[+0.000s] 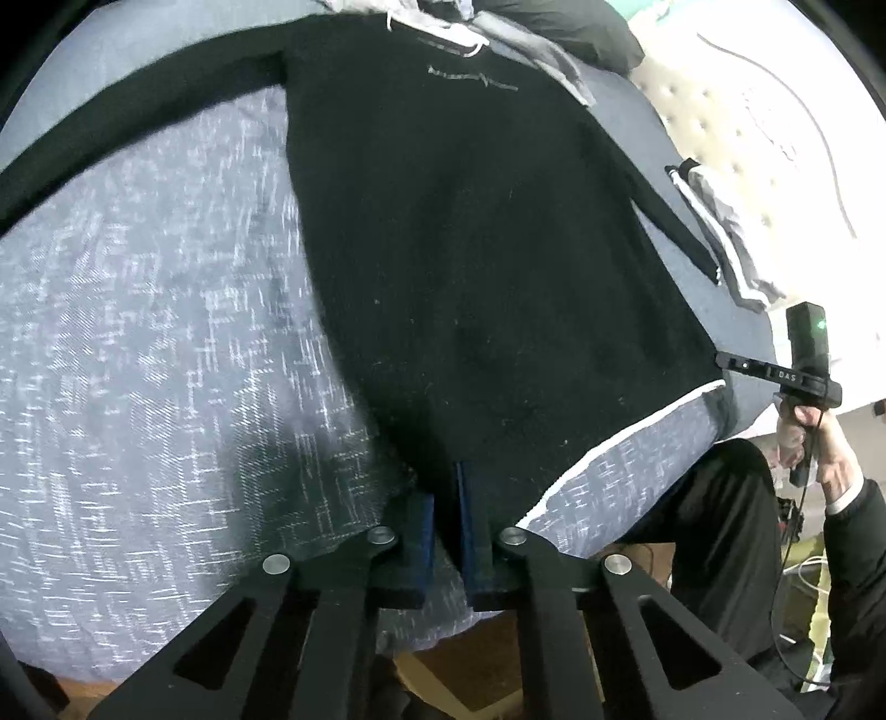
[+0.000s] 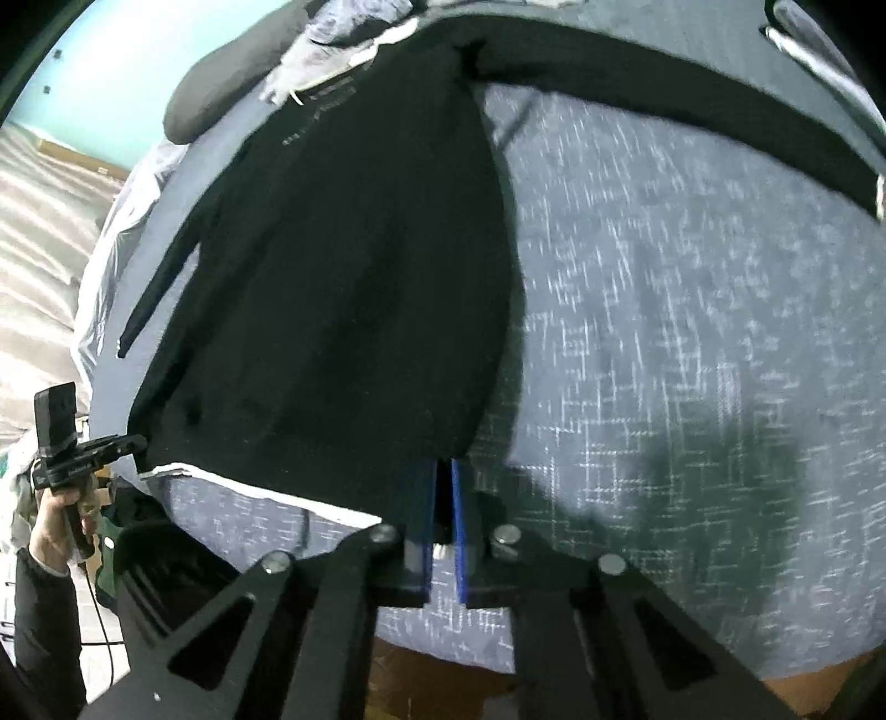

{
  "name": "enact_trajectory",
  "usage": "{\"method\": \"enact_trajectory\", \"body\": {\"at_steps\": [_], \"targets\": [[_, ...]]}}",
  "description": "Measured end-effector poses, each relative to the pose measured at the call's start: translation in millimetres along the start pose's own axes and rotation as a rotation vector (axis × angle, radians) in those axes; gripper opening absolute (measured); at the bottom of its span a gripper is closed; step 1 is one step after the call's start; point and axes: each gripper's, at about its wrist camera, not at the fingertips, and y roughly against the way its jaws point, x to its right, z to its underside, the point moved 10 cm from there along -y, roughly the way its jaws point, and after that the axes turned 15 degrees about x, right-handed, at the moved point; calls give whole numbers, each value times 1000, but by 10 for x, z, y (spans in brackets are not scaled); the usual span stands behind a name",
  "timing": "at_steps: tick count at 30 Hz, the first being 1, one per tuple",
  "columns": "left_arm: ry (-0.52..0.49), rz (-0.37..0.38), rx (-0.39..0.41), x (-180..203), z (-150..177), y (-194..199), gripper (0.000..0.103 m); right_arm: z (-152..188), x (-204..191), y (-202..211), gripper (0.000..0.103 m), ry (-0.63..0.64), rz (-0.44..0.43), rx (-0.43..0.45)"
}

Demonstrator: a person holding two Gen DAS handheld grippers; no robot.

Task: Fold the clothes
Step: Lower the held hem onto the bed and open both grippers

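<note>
Nearest in the left wrist view, the left gripper [image 1: 446, 487] is closed narrow on the bottom hem of a black sweatshirt [image 1: 476, 232], at its left corner; in the right wrist view the right gripper [image 2: 440, 487] is likewise pinched shut on the hem's other corner, white trim showing between its blue pads [image 2: 423, 520]; each view also shows the other hand [image 1: 825, 448] gripping its handle at the frame's side. The one sweatshirt lies flat on a blue-grey flecked bedspread [image 1: 144, 343], long axis running away from the grippers, hem near, collar far; its two sleeves [image 2: 664, 83] spread out sideways, one long across the cover, one angled down along the body. Beyond the collar lies a grey garment with a white drawstring [image 1: 476, 47], then a dark pillow [image 1: 576, 27]; a striped dark garment [image 1: 720, 232] lies at the bed's edge. No containers appear.
</note>
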Motion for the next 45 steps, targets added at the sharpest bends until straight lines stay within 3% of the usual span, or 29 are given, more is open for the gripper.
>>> {"method": "enact_trajectory", "body": {"at_steps": [11,22,34,37,39,40,41,42,45], "targets": [[-7,-12,27,-85,-52,290,6,-53,-409,381,3,94,-68,31],[17,-52,-9,-265,97,148,6,378,-203,-9,3,81,-17,-66],[37,-24,-26,-251,165,63,8,409,-154,-47,3,64,-33,-64],[38,-27,-30,-262,154,47,11,325,-154,2,6,38,-45,-43],[45,-19,-27,-269,155,50,19,260,-147,39,8,25,-48,-27],[46,-14,-28,-258,160,49,22,230,-147,54,15,20,-49,-18],[46,-11,-30,-249,167,46,26,201,-147,70,29,15,-50,-10],[43,-13,-31,-241,177,39,28,188,-148,71,33,14,-49,-10],[44,-10,-35,-223,201,26,28,201,-154,29,35,20,-36,-31]]}}
